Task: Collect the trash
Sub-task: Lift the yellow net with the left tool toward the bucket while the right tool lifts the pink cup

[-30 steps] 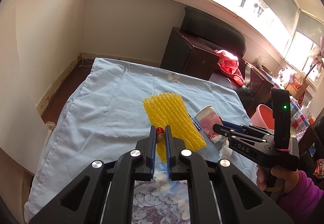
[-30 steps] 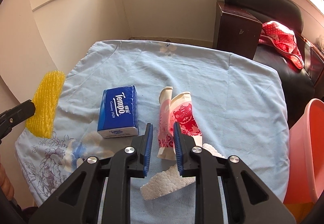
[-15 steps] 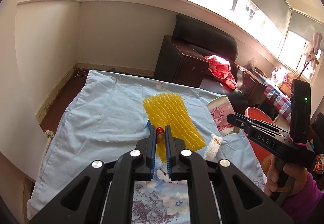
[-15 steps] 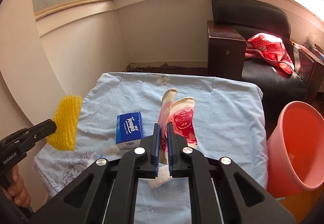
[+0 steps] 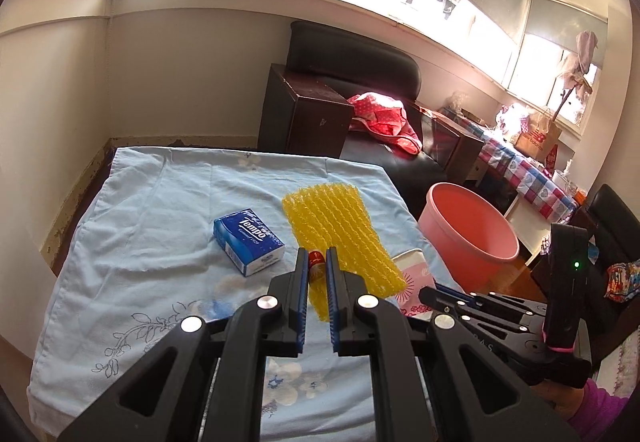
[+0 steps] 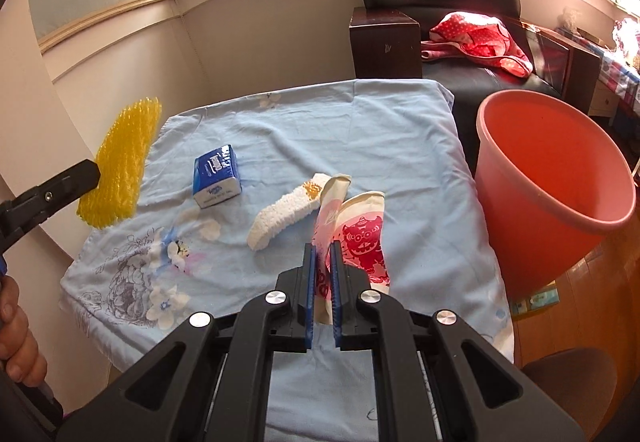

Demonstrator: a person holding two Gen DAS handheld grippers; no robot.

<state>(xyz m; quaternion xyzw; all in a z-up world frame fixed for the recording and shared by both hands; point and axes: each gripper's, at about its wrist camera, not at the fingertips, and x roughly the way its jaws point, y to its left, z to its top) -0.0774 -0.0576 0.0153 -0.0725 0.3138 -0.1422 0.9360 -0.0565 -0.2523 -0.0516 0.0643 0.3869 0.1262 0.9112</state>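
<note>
Two hand-held grippers each carry a piece of trash above a table covered with a pale blue floral cloth (image 6: 380, 130).

The left gripper (image 5: 317, 274) is pinched shut on the lower end of a yellow foam fruit net (image 5: 340, 234), which stands up from the jaws in mid-air; a small red-and-white scrap sits between the jaws too, too small to identify. The net looks feather-light, soft and springy, so an edge grip suffices, though it will flop and sway.

The right gripper (image 6: 322, 262) is closed tight on the flattened wall of a crushed paper cup (image 6: 356, 234), pink and white with a red cartoon print. The cup is light and already creased, easy to pinch at its folded side, with nothing fragile to spare.

On the cloth, near the middle, lies a white foam fruit sleeve (image 6: 284, 216), light and squashy, best pinched across its narrow body. Beside it, toward the left edge, stands a blue Tempo tissue pack (image 6: 216, 176), firmer and boxy; whether it counts as trash is unclear.

An empty pink plastic bucket (image 6: 560, 210) waits on the floor just off the table's right edge.
</note>
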